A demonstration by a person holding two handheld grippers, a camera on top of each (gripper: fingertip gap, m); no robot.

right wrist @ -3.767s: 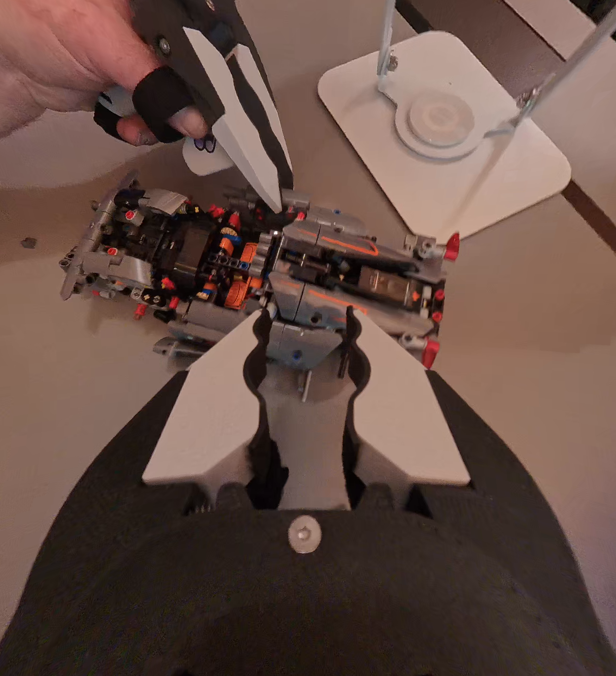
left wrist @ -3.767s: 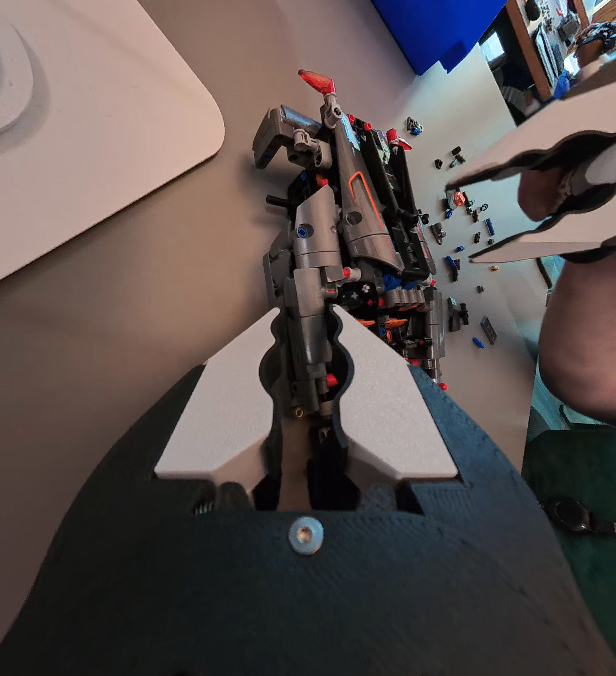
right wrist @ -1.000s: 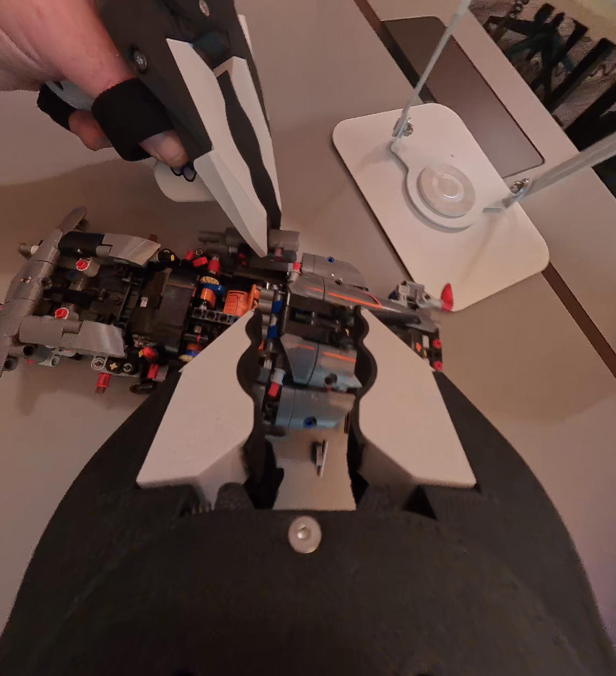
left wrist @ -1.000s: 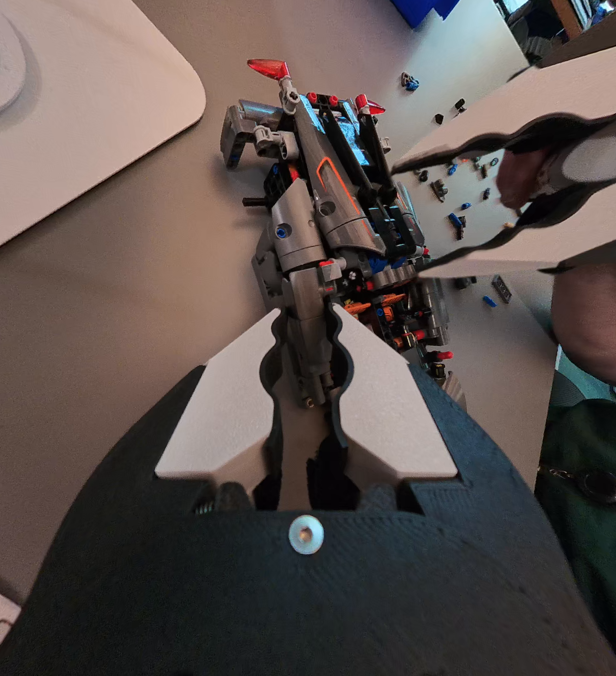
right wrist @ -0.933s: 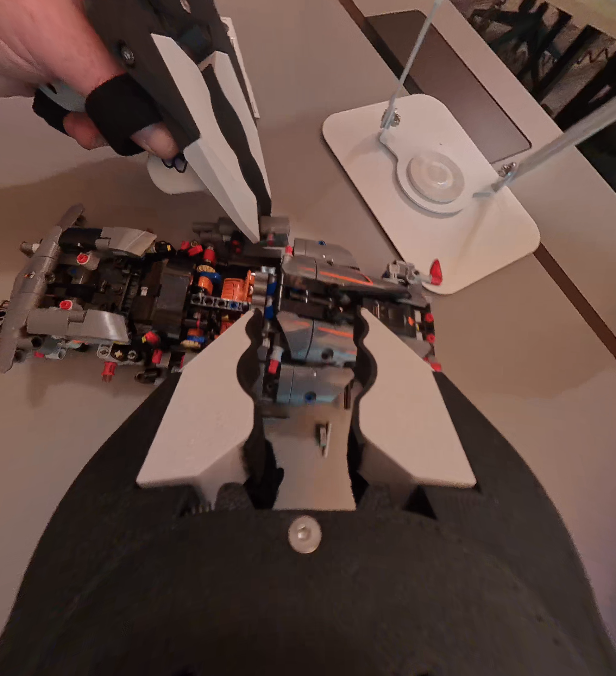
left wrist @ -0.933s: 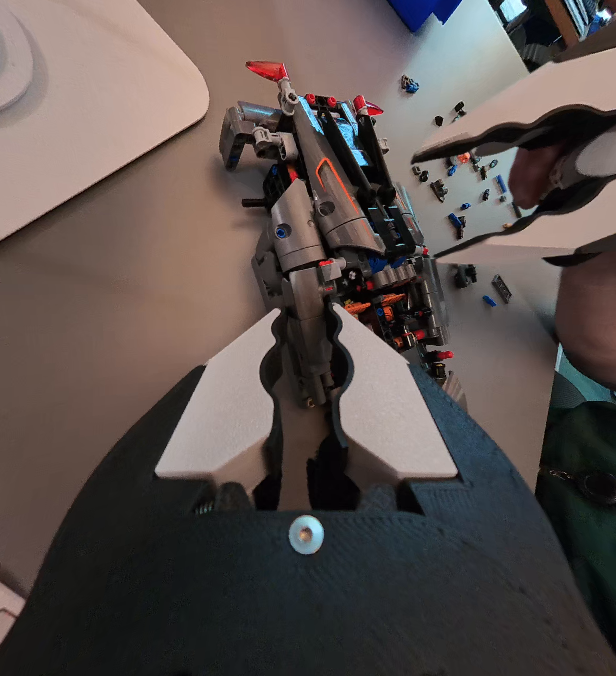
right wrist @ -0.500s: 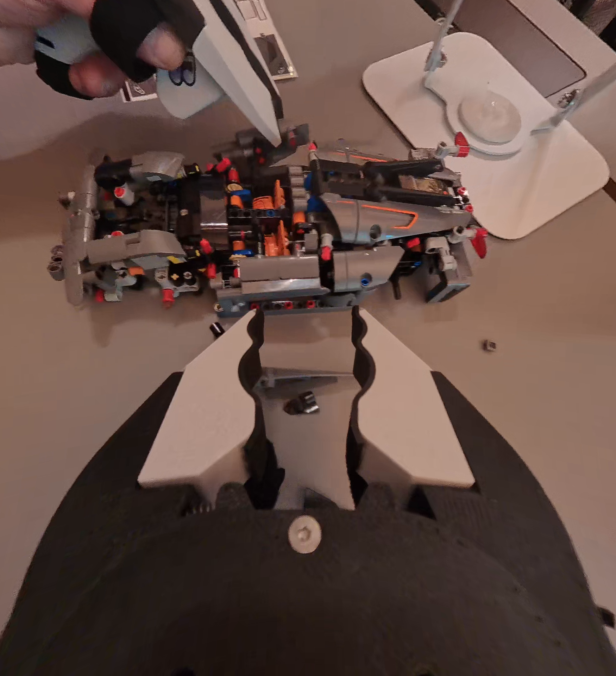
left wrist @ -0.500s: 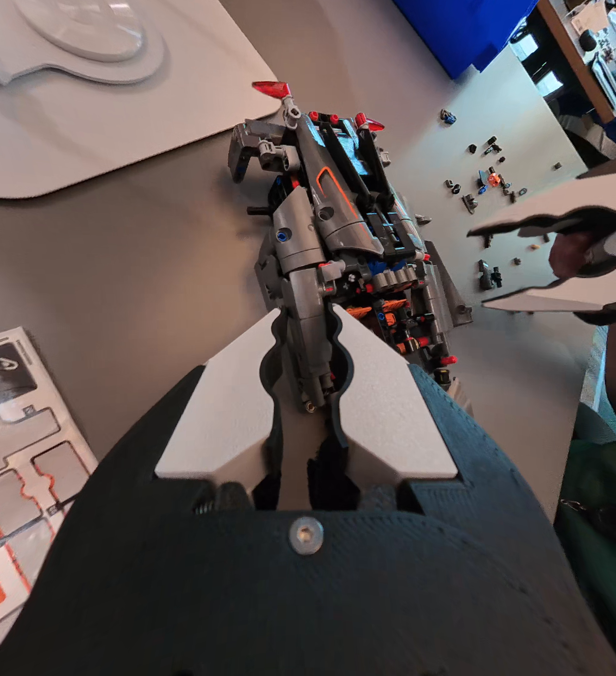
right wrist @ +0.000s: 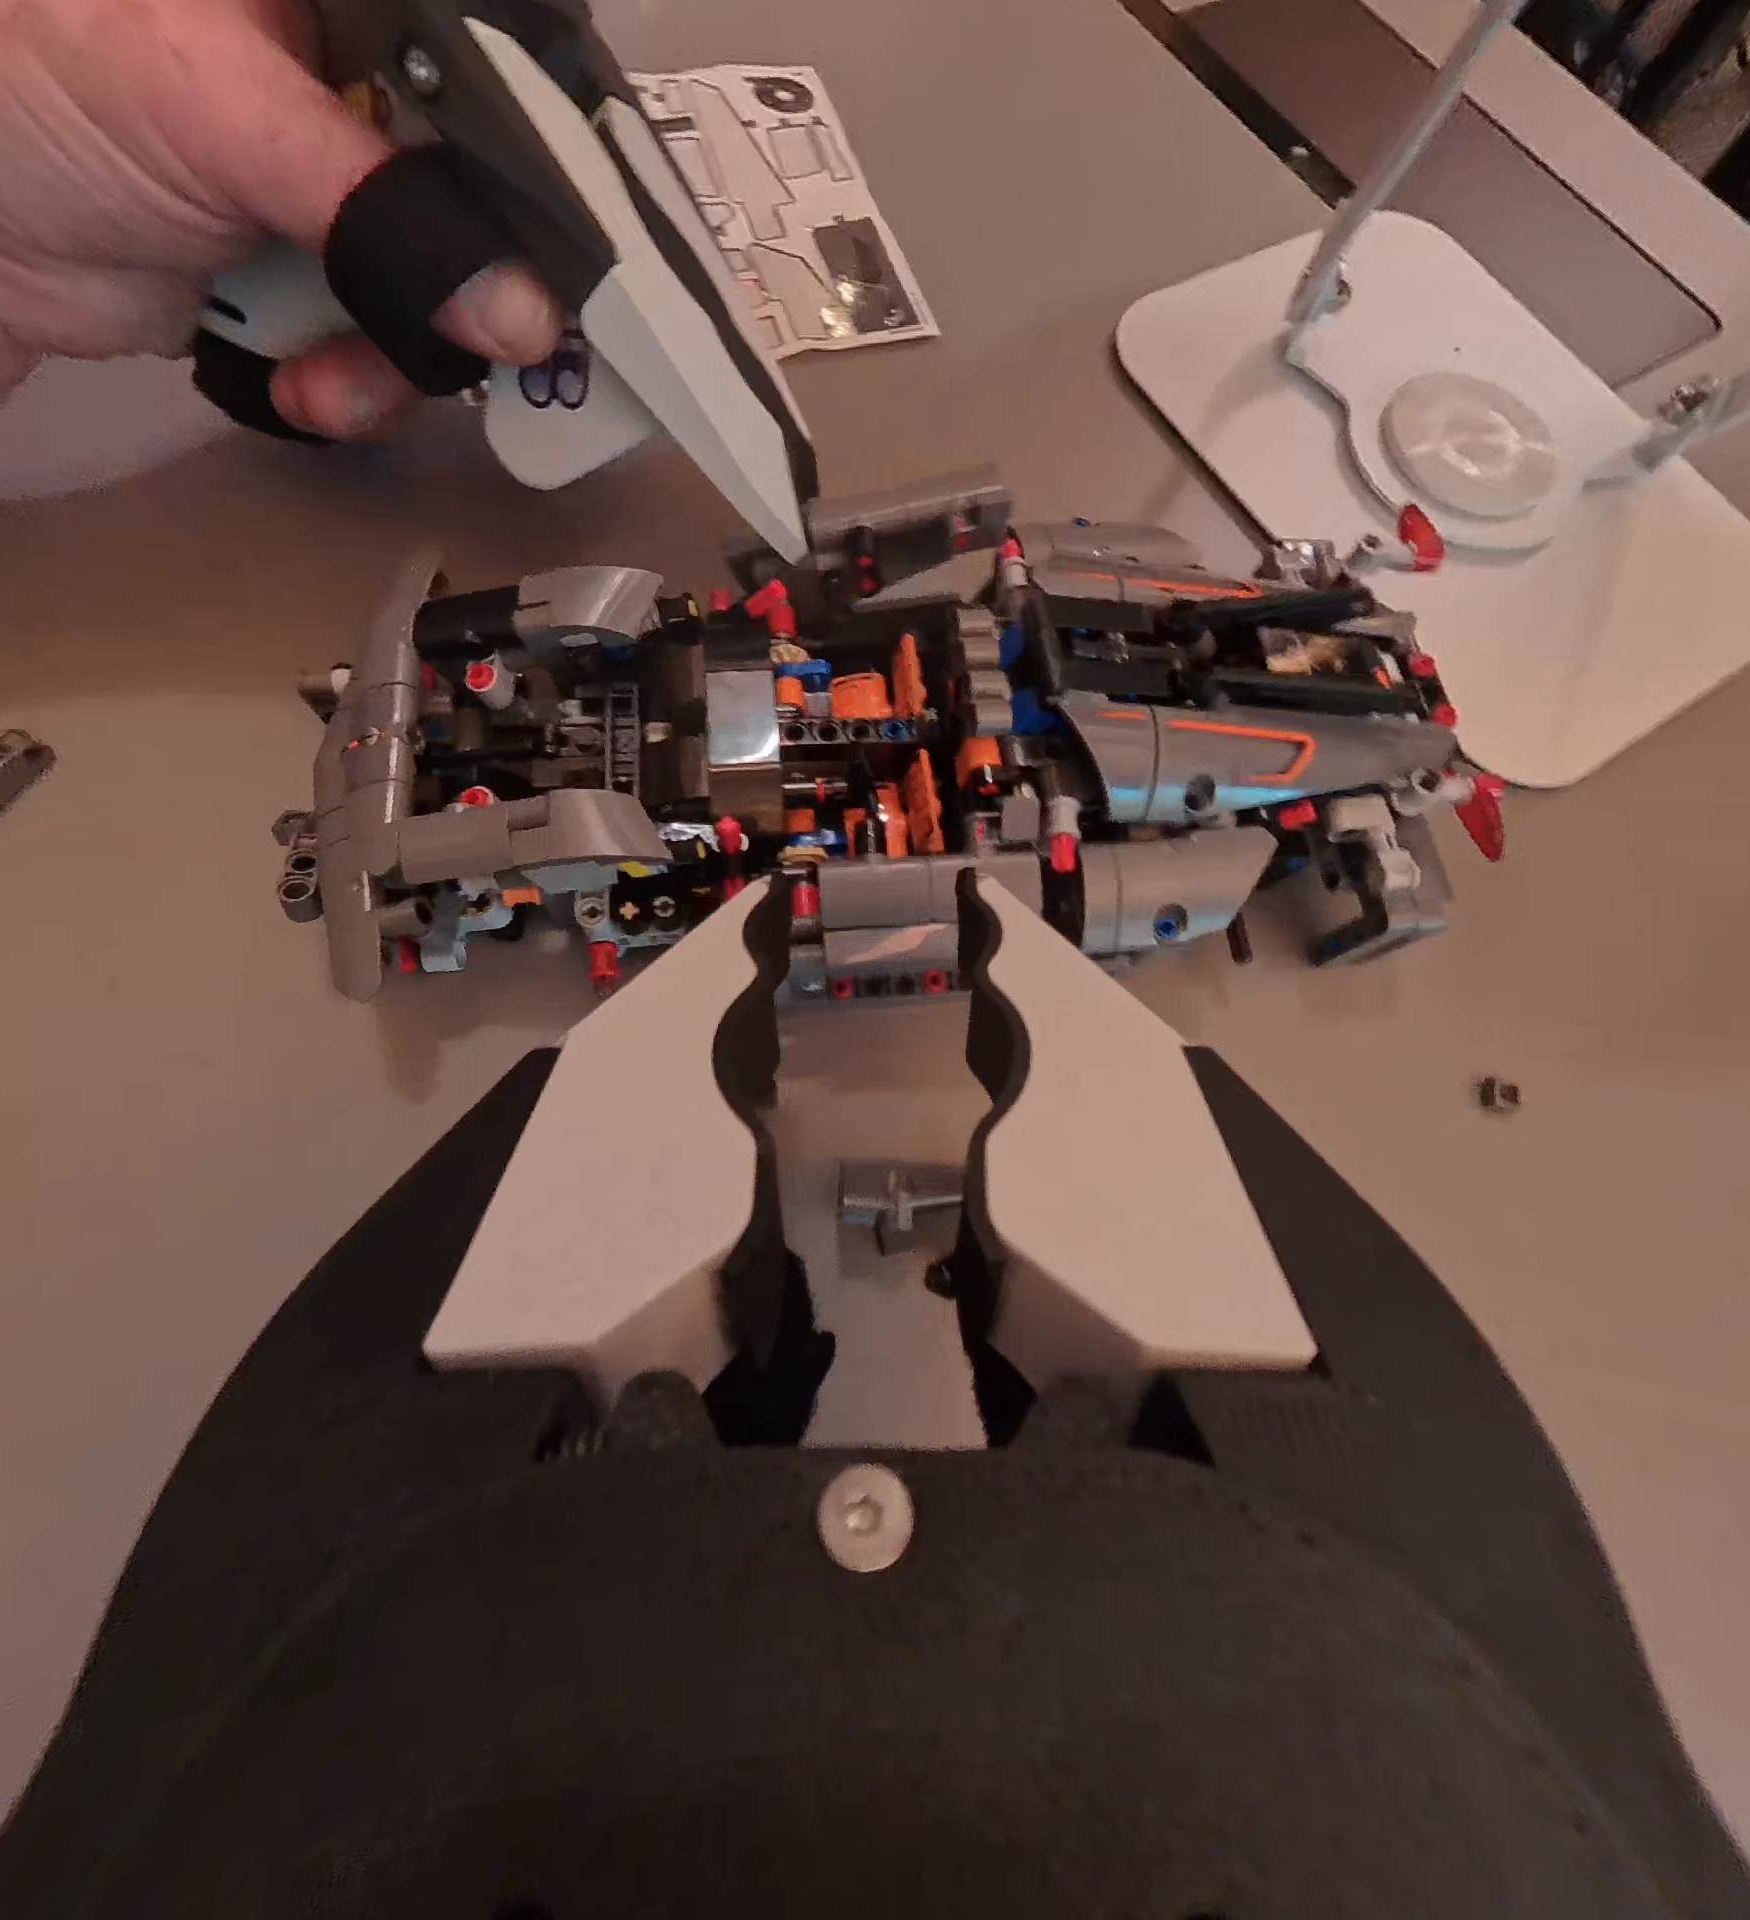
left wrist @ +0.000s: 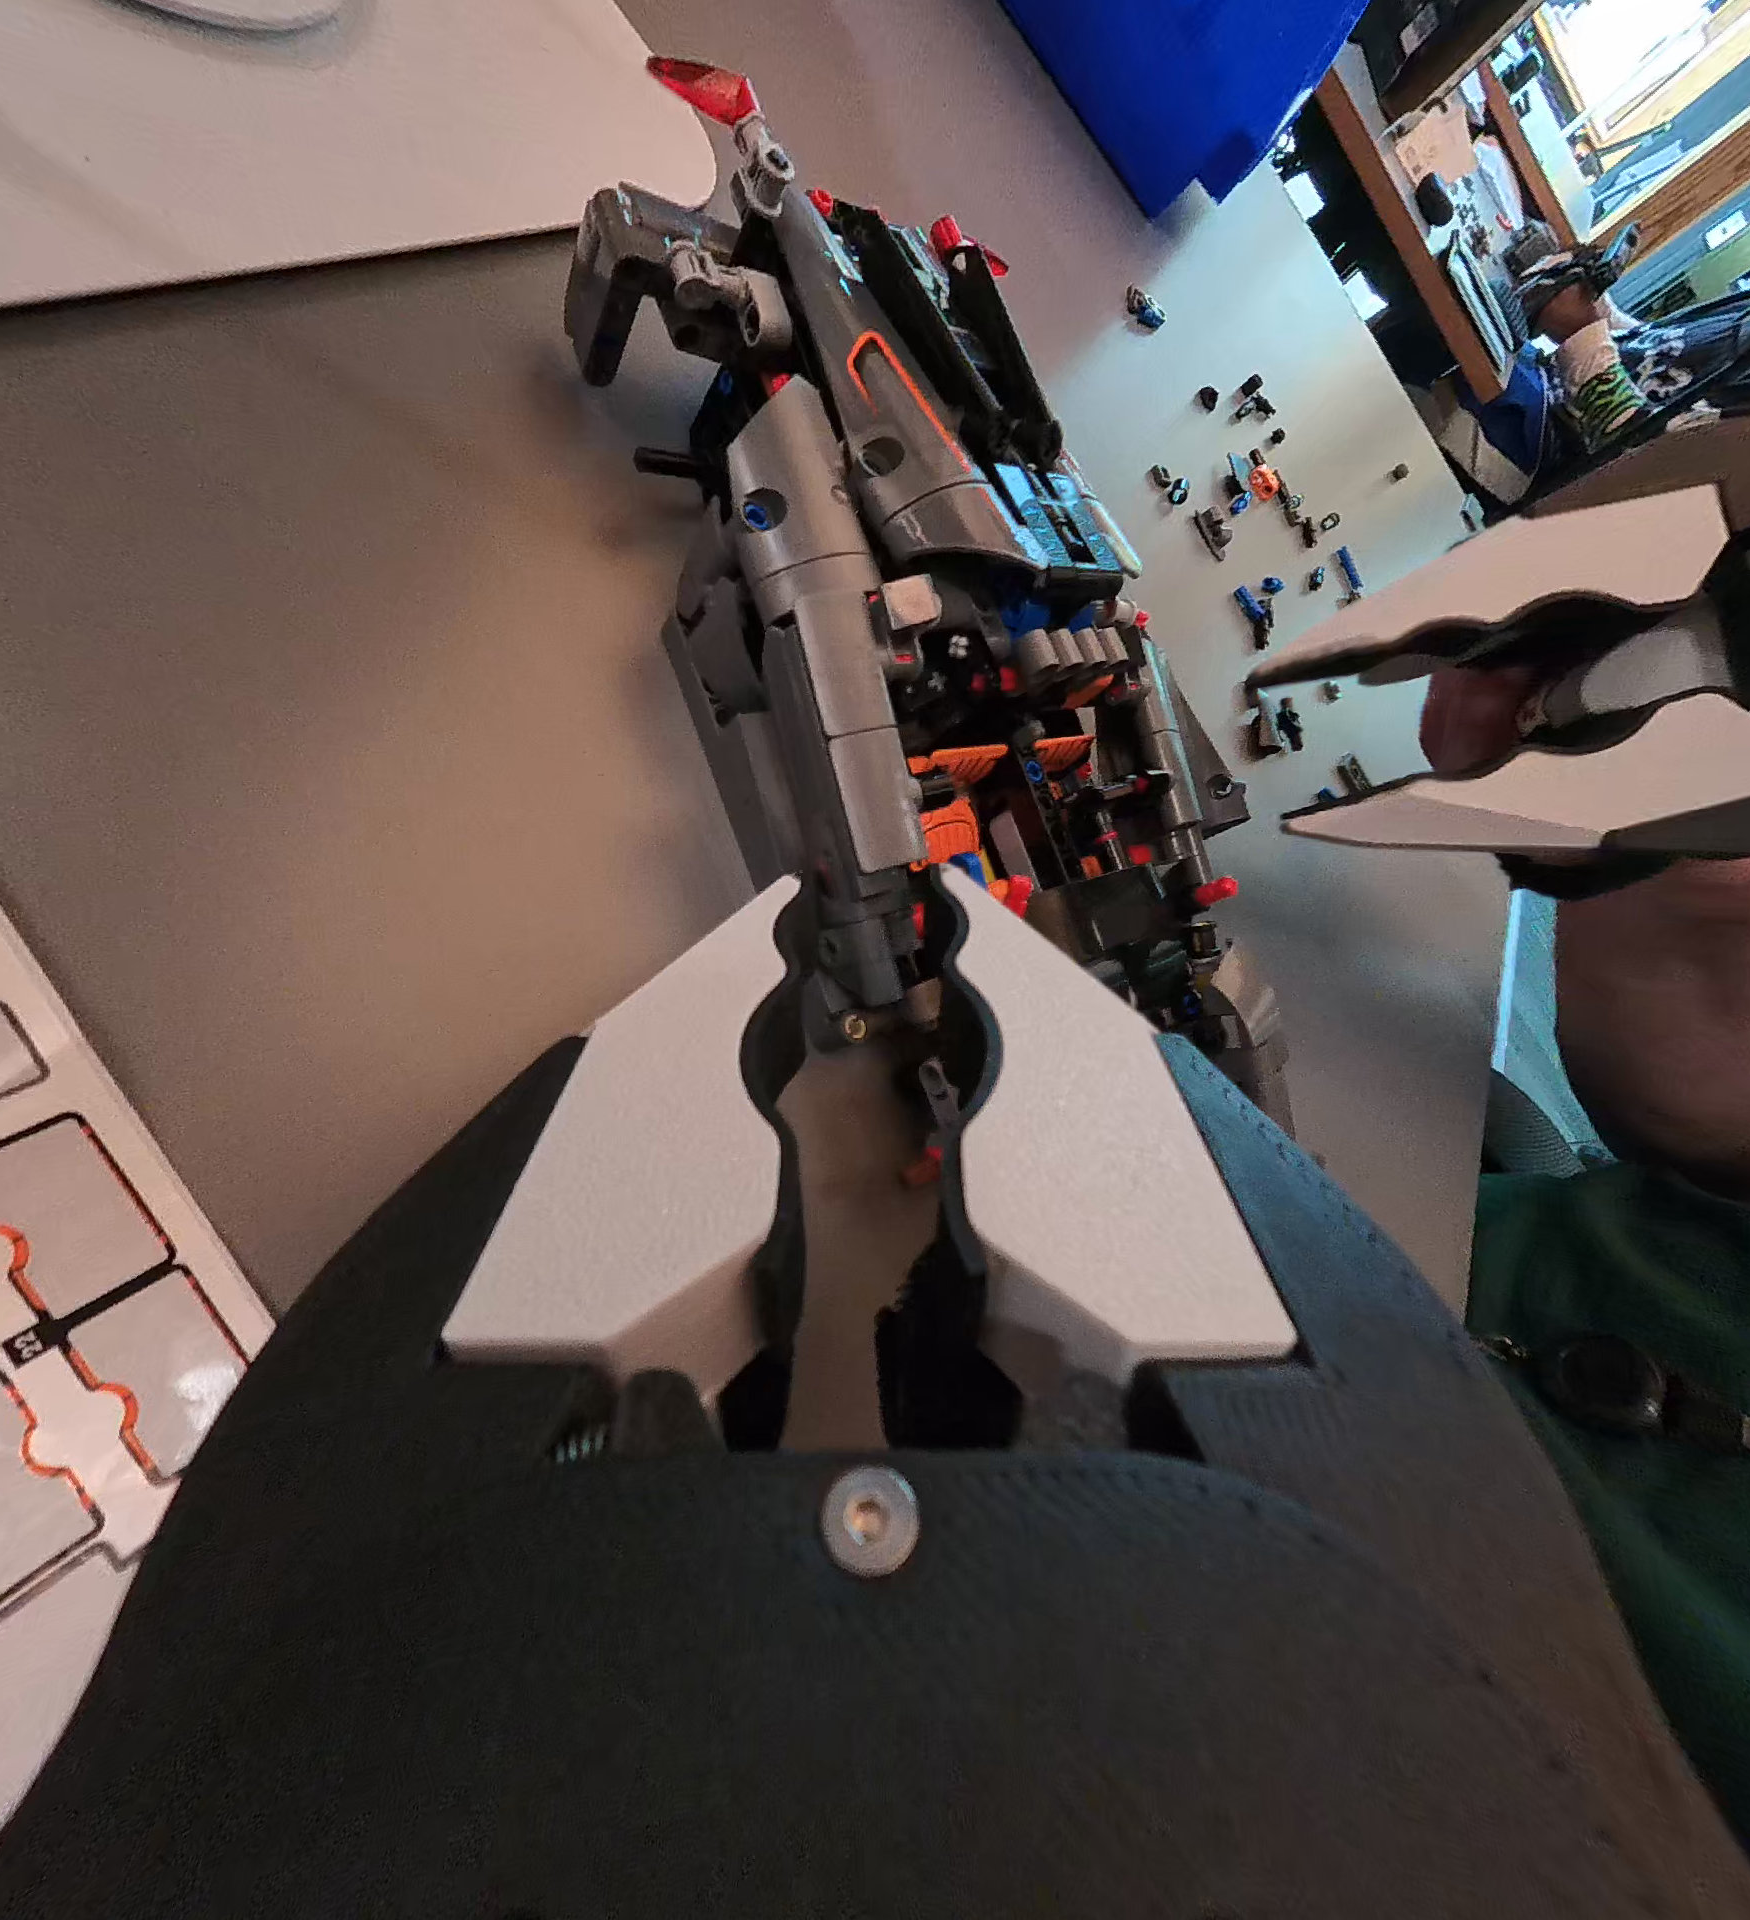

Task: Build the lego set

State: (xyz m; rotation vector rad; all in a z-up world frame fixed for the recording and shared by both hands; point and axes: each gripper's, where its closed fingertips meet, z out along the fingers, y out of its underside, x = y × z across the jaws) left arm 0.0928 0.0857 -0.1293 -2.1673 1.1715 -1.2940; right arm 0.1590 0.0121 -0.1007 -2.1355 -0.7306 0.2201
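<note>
Two tongs meet on one lego model (right wrist: pixel 881 748), which lies on the table (right wrist: pixel 123 1091) across the middle of my right wrist view, long axis left to right: grey bumper end at frame left, red-tipped end at right near the white stand base (right wrist: pixel 1598 623). My left tongs (left wrist: pixel 869 914) are closed on a dark grey side panel of the model; in that view the model runs away toward the upper middle of the frame. My right tongs (right wrist: pixel 866 914) are parted, their tips either side of a grey block on the model's near side; whether they touch it I cannot tell. Between the right fingers lies a small grey piece (right wrist: pixel 892 1205). A sticker sheet (right wrist: pixel 798 208) sits at upper centre, and loose parts (left wrist: pixel 1255 499) are scattered at upper right of the left view
</note>
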